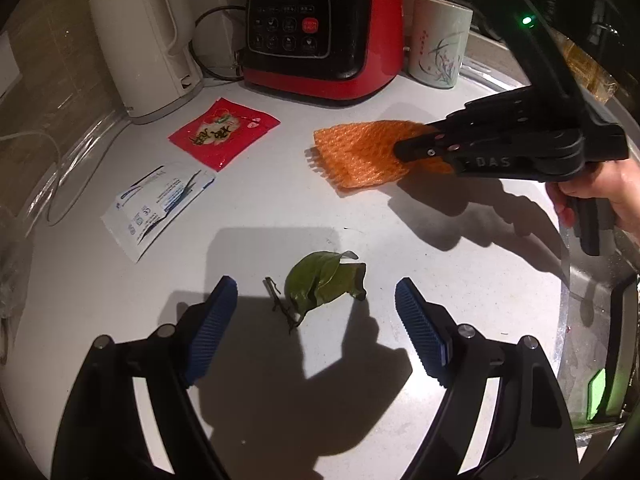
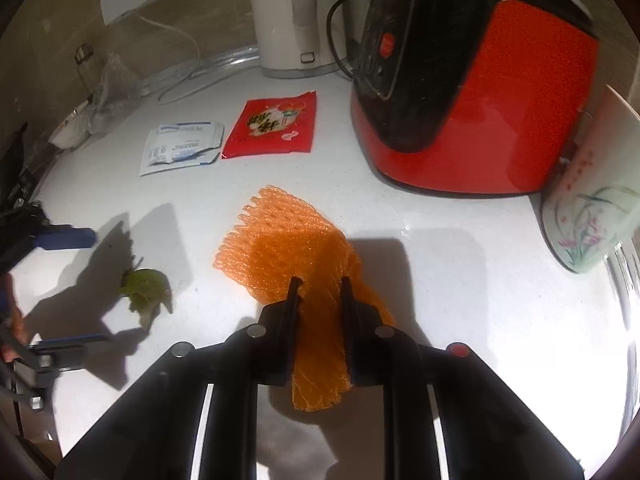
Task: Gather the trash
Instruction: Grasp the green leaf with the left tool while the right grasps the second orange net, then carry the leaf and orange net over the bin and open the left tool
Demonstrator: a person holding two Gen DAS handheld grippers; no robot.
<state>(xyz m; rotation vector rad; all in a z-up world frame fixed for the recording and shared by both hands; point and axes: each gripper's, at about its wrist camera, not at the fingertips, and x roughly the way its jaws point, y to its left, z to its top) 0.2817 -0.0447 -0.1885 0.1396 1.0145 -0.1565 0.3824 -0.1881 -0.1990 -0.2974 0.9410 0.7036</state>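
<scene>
The left gripper (image 1: 316, 312) hangs with its blue pads spread wide and nothing between them, tilted down over the green leaf (image 1: 324, 282), which lies flat on the white counter (image 1: 460, 272) just ahead of the fingertips; a dry twig (image 1: 282, 300) lies against the leaf's near edge. Spread that wide, the jaws look set to straddle the leaf as the next pick. The right gripper (image 2: 320, 284) has its jaws drawn narrow on the near end of the orange foam net (image 2: 280, 248), the mesh bunched between the black fingers while the far end fans out on the counter; gripping one end seems the easy way to lift so limp a thing. A hand (image 1: 600, 196) holds that tool's handle at the right edge. Further back two flat wrappers wait untouched: a white and blue sachet (image 1: 160, 204) and a red packet (image 1: 224, 132), side by side. Along the wall stand a cream kettle (image 1: 140, 40), a red and black appliance (image 1: 324, 28) with its cord, and a painted cup (image 1: 438, 44). No bin is visible in either view
</scene>
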